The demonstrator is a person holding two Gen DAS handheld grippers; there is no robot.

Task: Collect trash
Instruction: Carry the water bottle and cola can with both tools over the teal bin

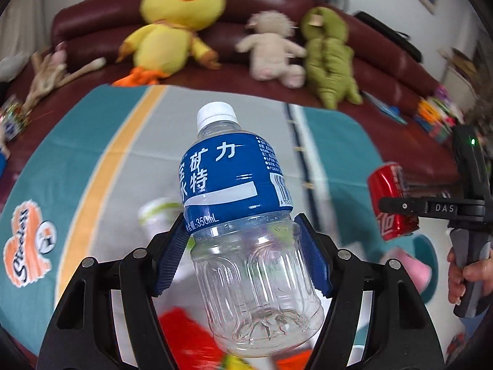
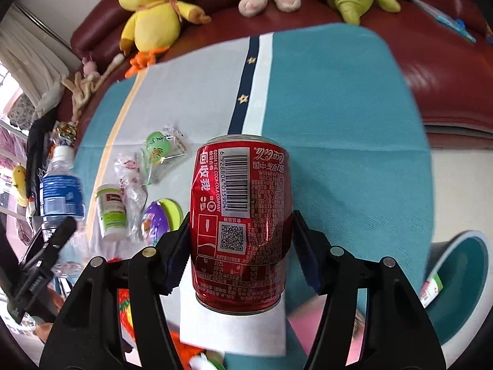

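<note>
Left gripper [image 1: 243,256]: its two blue pads are pressed on the sides of the water bottle [image 1: 243,215], one at 9 o'clock and one at 3 o'clock. It is holding the bottle tight, up in the air.
Water bottle: see-through and empty, with a blue label and a white cap at 12 o'clock. It leans a little.
Right gripper [image 2: 240,252]: its pads squeeze the cola can [image 2: 240,222] from both sides. The can is held up above the cloth.
Cola can: red, with a white bar code on the front. The writing on it is upside down.
Table cloth [image 2: 339,123]: teal and pale grey, with a dark blue stripe and small stars.
Trash on the cloth: at 9 o'clock of the can lie a small white pot with a green label [image 2: 111,212], a crumpled clear wrapper [image 2: 131,185], a green snack packet [image 2: 160,151] and a purple packet [image 2: 154,219].
Bin [image 2: 462,283]: white outside and teal inside, at 4 o'clock of the can.
Sofa [image 1: 385,71]: dark red, at 12 o'clock, behind the table.
Toys on the sofa: a yellow duck [image 1: 172,24], a cream lamb [image 1: 274,49] and a green dinosaur [image 1: 329,55].
</note>
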